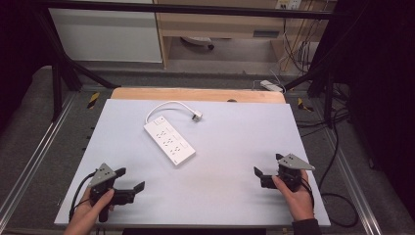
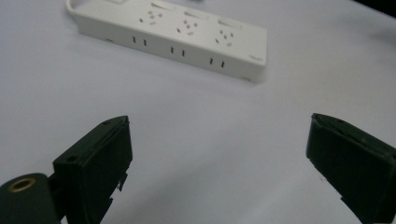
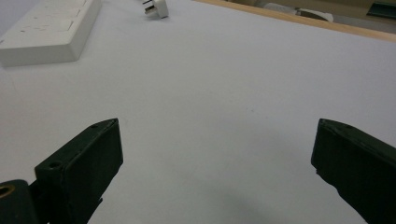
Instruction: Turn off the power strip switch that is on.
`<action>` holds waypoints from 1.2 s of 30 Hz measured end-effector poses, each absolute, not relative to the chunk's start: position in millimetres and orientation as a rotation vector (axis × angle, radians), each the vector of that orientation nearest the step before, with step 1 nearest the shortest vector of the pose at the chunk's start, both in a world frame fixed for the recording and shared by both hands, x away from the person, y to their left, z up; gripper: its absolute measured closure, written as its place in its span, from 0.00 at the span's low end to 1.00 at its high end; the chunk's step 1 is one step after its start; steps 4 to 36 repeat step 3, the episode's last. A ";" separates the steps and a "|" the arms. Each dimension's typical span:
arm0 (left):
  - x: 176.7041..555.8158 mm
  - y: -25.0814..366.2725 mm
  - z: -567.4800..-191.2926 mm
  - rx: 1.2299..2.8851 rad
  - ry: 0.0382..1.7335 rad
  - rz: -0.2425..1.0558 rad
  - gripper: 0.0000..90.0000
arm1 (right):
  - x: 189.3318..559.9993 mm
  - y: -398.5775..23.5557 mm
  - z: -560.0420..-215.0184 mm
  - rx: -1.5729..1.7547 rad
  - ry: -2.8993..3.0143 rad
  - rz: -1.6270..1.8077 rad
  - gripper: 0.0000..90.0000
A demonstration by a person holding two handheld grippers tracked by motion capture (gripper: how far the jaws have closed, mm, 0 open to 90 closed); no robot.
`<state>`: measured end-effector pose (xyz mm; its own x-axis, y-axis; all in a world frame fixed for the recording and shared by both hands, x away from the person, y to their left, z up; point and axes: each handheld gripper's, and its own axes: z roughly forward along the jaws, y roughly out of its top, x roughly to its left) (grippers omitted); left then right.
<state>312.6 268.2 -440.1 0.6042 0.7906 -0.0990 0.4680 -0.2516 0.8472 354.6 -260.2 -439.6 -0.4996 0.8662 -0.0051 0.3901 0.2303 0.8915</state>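
two black two-jaw grippers rest low at the near corners, the left gripper (image 1: 131, 188) and right gripper (image 1: 265, 171) both spread wide and empty, seemingly poised to start. between and beyond them a white rectangular plastic power strip (image 1: 169, 142) lies flat on the pale grey table (image 1: 235, 147), its white plug (image 1: 197, 116) loose beside it.

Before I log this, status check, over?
Both hand-held grippers, left and right, open, empty. White plastic power strip untouched mid-table. Nothing in between.

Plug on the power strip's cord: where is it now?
In the high view the plug lies on the table's far half, right of the power strip's far end, untouched by either gripper.
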 end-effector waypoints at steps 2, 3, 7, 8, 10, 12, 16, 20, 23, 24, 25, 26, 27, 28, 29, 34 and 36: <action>313.1 266.4 -439.6 1.894 1.012 0.442 0.08 | 355.6 -260.2 -441.4 1.163 2.003 1.201 0.03; 314.0 266.5 -438.5 1.887 1.016 0.444 0.08 | 356.3 -260.4 -442.7 1.174 2.010 1.182 0.03; 314.0 266.5 -438.5 1.887 1.016 0.444 0.08 | 356.3 -260.4 -442.7 1.174 2.010 1.182 0.03; 314.0 266.5 -438.5 1.887 1.016 0.444 0.08 | 356.3 -260.4 -442.7 1.174 2.010 1.182 0.03; 314.0 266.5 -438.5 1.887 1.016 0.444 0.08 | 356.3 -260.4 -442.7 1.174 2.010 1.182 0.03; 314.0 266.5 -438.5 1.887 1.016 0.444 0.08 | 356.3 -260.4 -442.7 1.174 2.010 1.182 0.03; 314.0 266.5 -438.5 1.887 1.016 0.444 0.08 | 356.3 -260.4 -442.7 1.174 2.010 1.182 0.03; 314.0 266.5 -438.5 1.887 1.016 0.444 0.08 | 356.3 -260.4 -442.7 1.174 2.010 1.182 0.03; 314.0 266.5 -438.5 1.887 1.016 0.444 0.08 | 356.3 -260.4 -442.7 1.174 2.010 1.182 0.03; 314.0 266.5 -438.5 1.887 1.016 0.444 0.08 | 356.3 -260.4 -442.7 1.174 2.010 1.182 0.03; 314.0 266.5 -438.5 1.887 1.016 0.444 0.08 | 356.3 -260.4 -442.7 1.174 2.010 1.182 0.03; 314.0 266.5 -438.5 1.887 1.016 0.444 0.08 | 356.3 -260.4 -442.7 1.174 2.010 1.182 0.03; 314.0 266.5 -438.5 1.887 1.016 0.444 0.08 | 356.3 -260.4 -442.7 1.174 2.010 1.182 0.03; 314.0 266.5 -438.5 1.887 1.016 0.444 0.08 | 356.3 -260.4 -442.7 1.174 2.010 1.182 0.03; 314.0 266.5 -438.5 1.887 1.016 0.444 0.08 | 356.3 -260.4 -442.7 1.174 2.010 1.182 0.03; 314.0 266.5 -438.5 1.887 1.016 0.444 0.08 | 356.3 -260.4 -442.7 1.174 2.010 1.182 0.03; 314.0 266.5 -438.5 1.887 1.016 0.444 0.08 | 356.3 -260.4 -442.7 1.174 2.010 1.182 0.03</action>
